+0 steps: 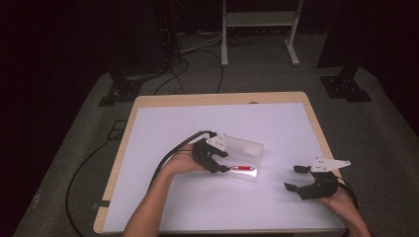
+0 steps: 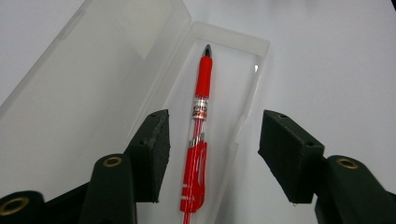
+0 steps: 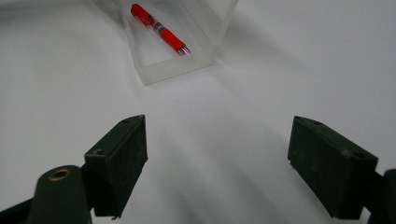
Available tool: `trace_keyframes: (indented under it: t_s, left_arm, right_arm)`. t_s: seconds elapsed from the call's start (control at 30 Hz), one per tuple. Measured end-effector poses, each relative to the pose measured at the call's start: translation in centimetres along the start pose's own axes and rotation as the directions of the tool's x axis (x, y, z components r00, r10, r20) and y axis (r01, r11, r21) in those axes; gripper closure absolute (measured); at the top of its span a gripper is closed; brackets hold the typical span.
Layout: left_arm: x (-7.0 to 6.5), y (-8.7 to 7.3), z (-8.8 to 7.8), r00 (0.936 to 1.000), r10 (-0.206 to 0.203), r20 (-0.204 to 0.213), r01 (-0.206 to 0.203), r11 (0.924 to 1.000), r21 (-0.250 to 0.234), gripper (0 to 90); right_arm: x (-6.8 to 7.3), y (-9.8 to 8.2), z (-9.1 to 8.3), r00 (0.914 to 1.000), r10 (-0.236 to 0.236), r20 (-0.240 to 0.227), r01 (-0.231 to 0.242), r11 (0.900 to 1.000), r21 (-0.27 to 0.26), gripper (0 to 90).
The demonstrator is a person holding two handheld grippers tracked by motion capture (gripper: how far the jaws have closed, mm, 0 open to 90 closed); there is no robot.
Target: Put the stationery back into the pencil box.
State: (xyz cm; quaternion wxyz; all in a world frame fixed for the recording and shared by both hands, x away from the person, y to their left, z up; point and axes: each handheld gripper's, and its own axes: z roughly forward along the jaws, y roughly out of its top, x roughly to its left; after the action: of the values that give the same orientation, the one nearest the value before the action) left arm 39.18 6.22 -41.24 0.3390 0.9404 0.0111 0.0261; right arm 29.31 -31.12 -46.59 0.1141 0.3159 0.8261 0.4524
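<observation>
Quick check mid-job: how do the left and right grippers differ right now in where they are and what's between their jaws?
The left gripper is at the clear plastic case, its jaws straddling the red pen; the right gripper sits apart from the case with bare white table between its jaws. The left touches nothing yet; neither does the right. Both are open.

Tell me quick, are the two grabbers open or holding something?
Left gripper: open, jaws either side of the red pen in the clear case, not gripping it.
Right gripper: open, holding nothing.
</observation>
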Motion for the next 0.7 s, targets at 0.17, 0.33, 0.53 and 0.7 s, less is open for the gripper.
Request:
trace_keyframes:
  t_s: [0.17,0.33,0.53,0.7]
  left_arm:
    - [-0.2,-0.6,-0.4,0.9995,-0.024,-0.019,0.023,0.9996,-0.013,37.3]
    - [-0.4,-1.0,-0.7,0.9988,-0.043,-0.025,0.042,0.999,-0.017,32.8]
    - [-0.8,-1.5,-1.0,0.9982,-0.045,-0.04,0.044,0.9988,-0.021,29.2]
    - [-0.9,-2.0,-1.3,0.9963,-0.072,-0.047,0.07,0.9972,-0.027,24.5]
  right_arm:
    - [0.1,0.0,0.0,1.0,-0.002,0.002,0.002,1.0,0.003,19.1]
    - [0.0,0.0,0.1,1.0,-0.001,0.002,0.001,1.0,0.009,18.9]
    - [0.0,0.0,0.3,1.0,-0.003,0.006,0.002,1.0,0.017,18.7]
    - [0.1,-0.1,0.3,1.0,0.001,0.006,-0.001,1.0,0.021,18.7]
